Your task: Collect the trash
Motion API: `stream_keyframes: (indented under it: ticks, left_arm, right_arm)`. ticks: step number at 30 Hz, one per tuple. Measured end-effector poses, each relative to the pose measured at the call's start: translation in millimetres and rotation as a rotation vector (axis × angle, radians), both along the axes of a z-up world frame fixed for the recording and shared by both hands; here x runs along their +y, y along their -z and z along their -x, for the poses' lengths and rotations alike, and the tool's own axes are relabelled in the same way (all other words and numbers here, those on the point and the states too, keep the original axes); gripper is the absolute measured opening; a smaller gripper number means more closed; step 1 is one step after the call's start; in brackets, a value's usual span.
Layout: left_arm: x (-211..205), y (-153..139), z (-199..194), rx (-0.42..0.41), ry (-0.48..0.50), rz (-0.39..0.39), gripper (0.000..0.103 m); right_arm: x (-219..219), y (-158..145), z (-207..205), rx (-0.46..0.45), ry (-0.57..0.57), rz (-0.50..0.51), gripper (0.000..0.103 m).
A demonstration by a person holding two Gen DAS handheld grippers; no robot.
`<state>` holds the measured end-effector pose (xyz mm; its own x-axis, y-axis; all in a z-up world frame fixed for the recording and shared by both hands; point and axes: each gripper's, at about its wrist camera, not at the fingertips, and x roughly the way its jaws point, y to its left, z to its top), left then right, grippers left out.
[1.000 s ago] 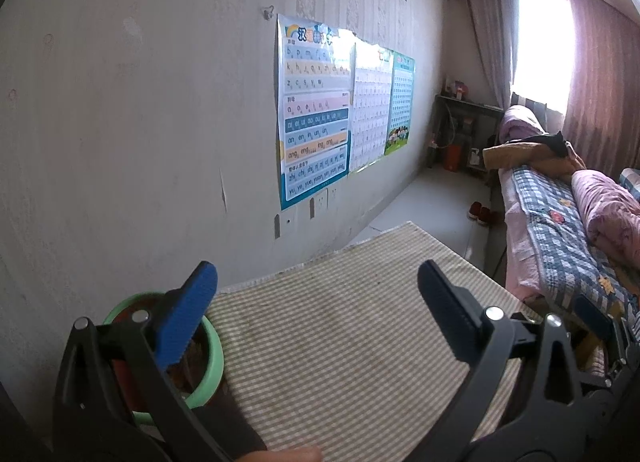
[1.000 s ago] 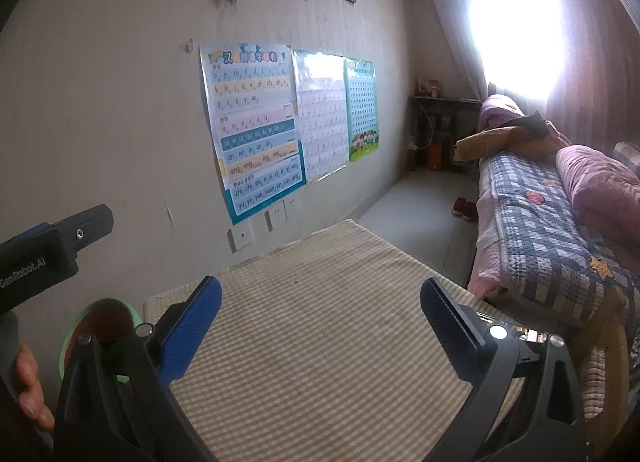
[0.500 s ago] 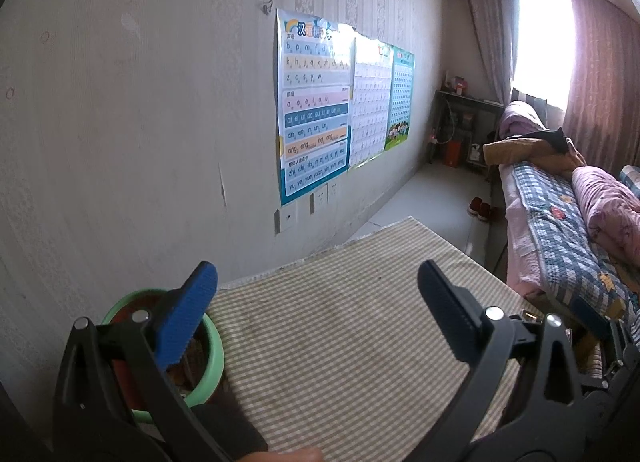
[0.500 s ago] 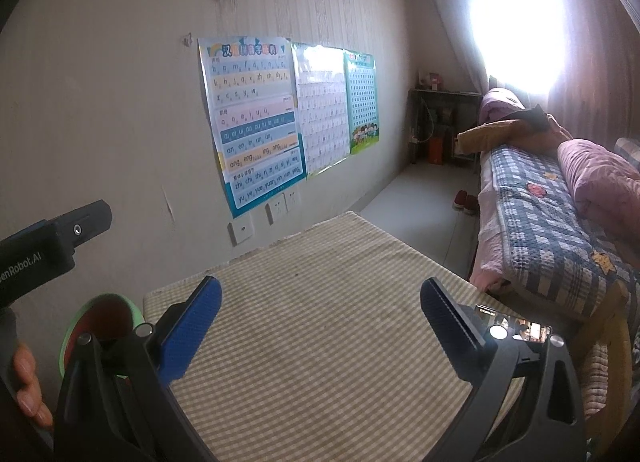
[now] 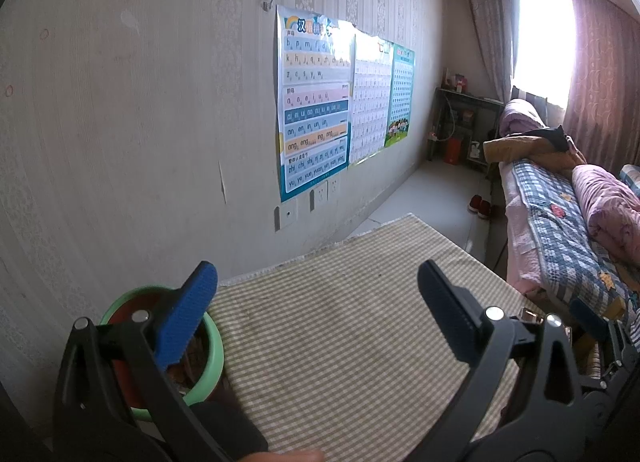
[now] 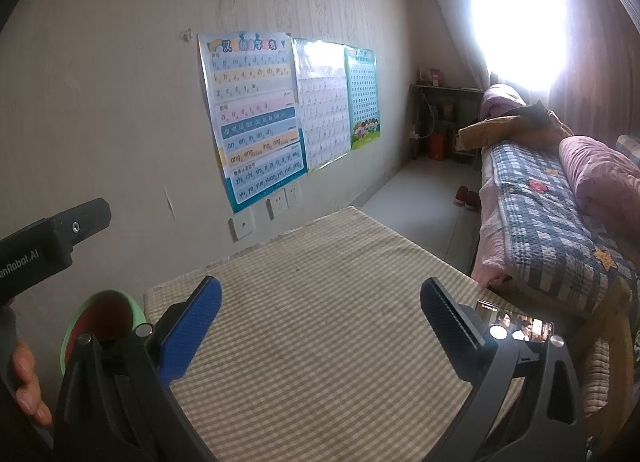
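Two grippers, the left gripper (image 5: pixel 316 318) and right gripper (image 6: pixel 320 318), hang above the beige checked tablecloth (image 5: pixel 352 334), jaws wide apart, gripping nothing. The round green-rimmed bin with red lining (image 5: pixel 212 350) sits at the cloth's near left edge, debris inside.

Left fingers (image 5: pixel 188 326) partly hide green bin (image 5: pixel 212 358).
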<state>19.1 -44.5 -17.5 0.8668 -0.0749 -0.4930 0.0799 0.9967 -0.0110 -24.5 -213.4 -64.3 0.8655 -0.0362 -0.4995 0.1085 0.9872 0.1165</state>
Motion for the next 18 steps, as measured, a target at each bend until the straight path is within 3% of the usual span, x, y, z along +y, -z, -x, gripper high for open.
stream_keyframes:
  ticks: [12, 18]
  left_arm:
    - [3.5, 7.2, -6.7, 0.028, 0.001, 0.003, 0.098]
    - [8.6, 21.1, -12.1, 0.045, -0.013, -0.018, 0.098]
  right_arm:
    - [0.4, 9.7, -3.5, 0.026, 0.001, -0.005, 0.096]
    - [-5.9, 33.0, -14.0, 0.091, 0.009, -0.026, 0.096]
